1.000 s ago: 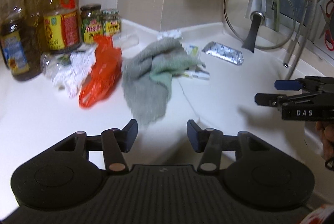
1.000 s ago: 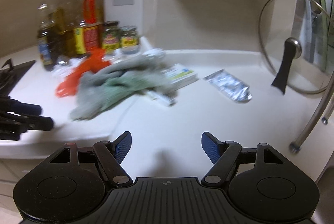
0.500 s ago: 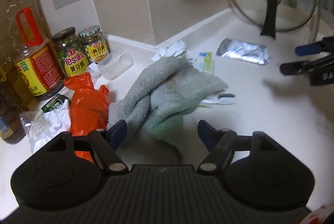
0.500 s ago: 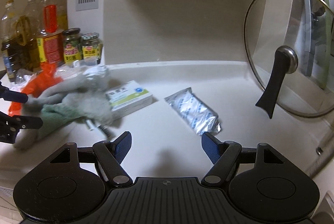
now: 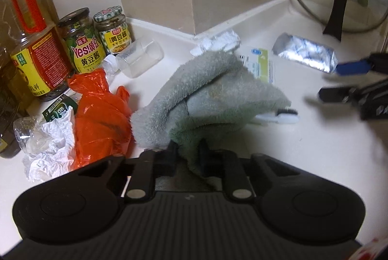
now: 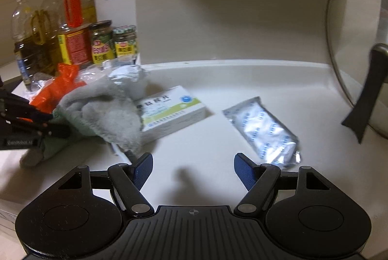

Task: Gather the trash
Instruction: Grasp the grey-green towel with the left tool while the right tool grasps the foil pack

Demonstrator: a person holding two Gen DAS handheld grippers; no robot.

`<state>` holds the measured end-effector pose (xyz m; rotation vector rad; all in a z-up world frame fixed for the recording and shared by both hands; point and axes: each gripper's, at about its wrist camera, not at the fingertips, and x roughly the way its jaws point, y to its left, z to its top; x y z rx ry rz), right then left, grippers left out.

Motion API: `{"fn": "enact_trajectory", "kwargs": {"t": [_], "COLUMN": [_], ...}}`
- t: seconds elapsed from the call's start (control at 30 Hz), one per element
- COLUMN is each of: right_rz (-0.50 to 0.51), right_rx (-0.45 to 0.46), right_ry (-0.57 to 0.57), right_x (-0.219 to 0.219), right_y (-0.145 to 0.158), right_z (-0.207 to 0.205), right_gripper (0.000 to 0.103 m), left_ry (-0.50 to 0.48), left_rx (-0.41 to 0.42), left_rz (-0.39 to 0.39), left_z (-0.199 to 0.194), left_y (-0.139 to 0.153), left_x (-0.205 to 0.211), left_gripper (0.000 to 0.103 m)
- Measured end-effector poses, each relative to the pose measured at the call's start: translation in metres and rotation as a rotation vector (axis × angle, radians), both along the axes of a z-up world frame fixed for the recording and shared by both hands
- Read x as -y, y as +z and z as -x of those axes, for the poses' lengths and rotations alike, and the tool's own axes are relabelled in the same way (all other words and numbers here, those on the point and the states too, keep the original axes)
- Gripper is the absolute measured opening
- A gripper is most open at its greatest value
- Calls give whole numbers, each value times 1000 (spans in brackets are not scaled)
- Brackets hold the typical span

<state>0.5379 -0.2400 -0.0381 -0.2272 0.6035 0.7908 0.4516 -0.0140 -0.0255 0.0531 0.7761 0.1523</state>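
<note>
A grey-green towel (image 5: 213, 95) lies crumpled mid-counter, and the jaws of my left gripper (image 5: 189, 148) are closing, pinching its near fold. Left of it lie an orange plastic bag (image 5: 99, 114) and crumpled white paper (image 5: 53, 138). A toothbrush (image 5: 278, 117) sticks out from under the towel's right side. Behind the towel lie a clear plastic bottle (image 5: 138, 59) and a crumpled foil wad (image 5: 218, 42). My right gripper (image 6: 194, 168) stands open over bare counter, with the white-green medicine box (image 6: 169, 109) ahead left and the silver foil pouch (image 6: 264, 131) ahead right.
Two sauce jars (image 5: 94, 39) and several oil bottles (image 5: 31, 46) stand against the wall at the left. A glass pot lid (image 6: 359, 46) with a black handle leans at the right. The counter (image 6: 218, 80) ends at the back wall.
My left gripper moved in on the towel, opened wider, then closed on its near fold. My right gripper advanced toward the box and pouch, its jaws unchanged.
</note>
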Motion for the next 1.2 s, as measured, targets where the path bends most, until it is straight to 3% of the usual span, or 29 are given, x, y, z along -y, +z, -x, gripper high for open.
{"fn": "enact_trajectory", "kwargs": {"t": [0.17,0.43,0.7,0.87,0.9,1.03,1.2], "right_rz": [-10,56,148,187,188,183,157], "right_rx": [21,116,21,-47,-48,-34,-43], "right_ry": [-40,-146,-75,-39,-36,-38,-62], "right_x": [0,12,-3,-5,-4,3,16], "right_y": [7,17,-7,-20,-19,-13,-8], "right_z": [-11,-55,-117,-128,-125,-107,-76], "right_gripper": [74,74,74,73,60,32,22], "left_ry": [39,78,92,83,81,75,60], "left_rx": [80,185,171,151,148,131,126], "left_rz": [69,122,151,161,161,176,197], "left_z": [10,27,39,49,51,58,69], "left_y": [28,67,66,61,60,53,47], "left_x": [-12,-16,-4,6,8,14,20], "left_gripper": [12,12,12,12,12,12,11]}}
